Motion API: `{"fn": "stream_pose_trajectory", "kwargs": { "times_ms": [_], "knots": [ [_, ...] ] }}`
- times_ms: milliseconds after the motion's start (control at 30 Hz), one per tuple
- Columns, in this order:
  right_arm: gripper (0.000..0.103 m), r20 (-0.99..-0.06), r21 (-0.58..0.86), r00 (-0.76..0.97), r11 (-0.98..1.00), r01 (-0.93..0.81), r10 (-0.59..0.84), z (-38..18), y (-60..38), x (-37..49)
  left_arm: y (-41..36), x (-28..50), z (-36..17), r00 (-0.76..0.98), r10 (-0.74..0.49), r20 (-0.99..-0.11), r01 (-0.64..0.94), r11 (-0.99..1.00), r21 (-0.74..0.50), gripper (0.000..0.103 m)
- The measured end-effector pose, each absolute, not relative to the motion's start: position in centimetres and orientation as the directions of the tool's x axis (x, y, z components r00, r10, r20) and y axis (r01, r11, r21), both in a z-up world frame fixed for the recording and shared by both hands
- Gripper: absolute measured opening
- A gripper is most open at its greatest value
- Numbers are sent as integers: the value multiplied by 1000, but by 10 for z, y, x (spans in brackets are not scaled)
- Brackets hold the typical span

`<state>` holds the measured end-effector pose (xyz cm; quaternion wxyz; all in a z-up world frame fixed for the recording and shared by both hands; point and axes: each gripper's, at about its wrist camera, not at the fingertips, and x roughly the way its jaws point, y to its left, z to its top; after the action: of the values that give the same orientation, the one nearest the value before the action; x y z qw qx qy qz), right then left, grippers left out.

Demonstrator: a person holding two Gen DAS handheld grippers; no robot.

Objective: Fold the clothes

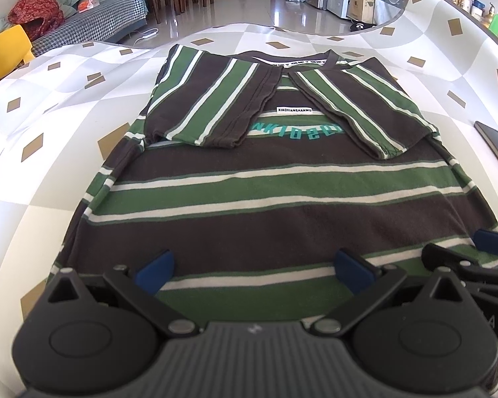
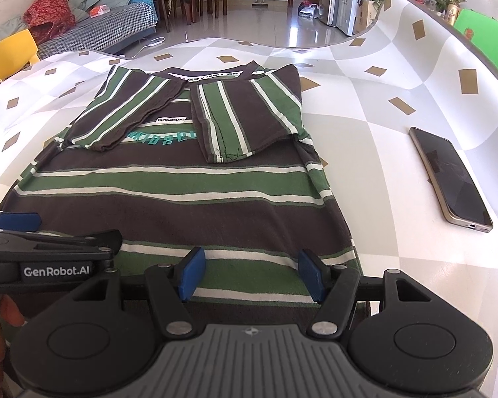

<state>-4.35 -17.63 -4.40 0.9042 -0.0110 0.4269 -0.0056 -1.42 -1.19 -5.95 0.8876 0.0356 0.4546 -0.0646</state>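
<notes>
A brown, green and white striped T-shirt (image 1: 249, 199) (image 2: 182, 195) lies flat on the table, collar at the far end, both sleeves folded inward over the chest. My left gripper (image 1: 254, 270) hovers open over the shirt's near hem, towards its left side, its blue pads (image 1: 156, 268) wide apart with only cloth below them. My right gripper (image 2: 254, 275) is open too, above the hem near the shirt's right corner. Each gripper shows at the edge of the other's view: the right gripper (image 1: 491, 242) and the left gripper (image 2: 16, 220).
The table wears a white and grey checked cloth (image 1: 49, 132) with tan diamonds. A phone (image 2: 448, 179) lies face up to the right of the shirt. A yellow chair (image 1: 6, 49), a sofa and dining chairs stand beyond the table. A hand (image 2: 3, 318) holds the left gripper.
</notes>
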Motion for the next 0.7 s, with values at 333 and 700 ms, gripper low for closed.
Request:
{"fn": "stream_pose_trajectory", "kwargs": {
  "times_ms": [333, 700],
  "knots": [
    [61, -787, -15, 616, 1000, 21, -24, -39, -177, -57, -2, -9, -61, 564, -108, -819, 188, 982, 1, 103],
    [62, -787, 12, 616, 999, 41, -16, -34, -179, -58, 0, 2, -65, 562, -101, -821, 187, 982, 8, 103]
  ]
}}
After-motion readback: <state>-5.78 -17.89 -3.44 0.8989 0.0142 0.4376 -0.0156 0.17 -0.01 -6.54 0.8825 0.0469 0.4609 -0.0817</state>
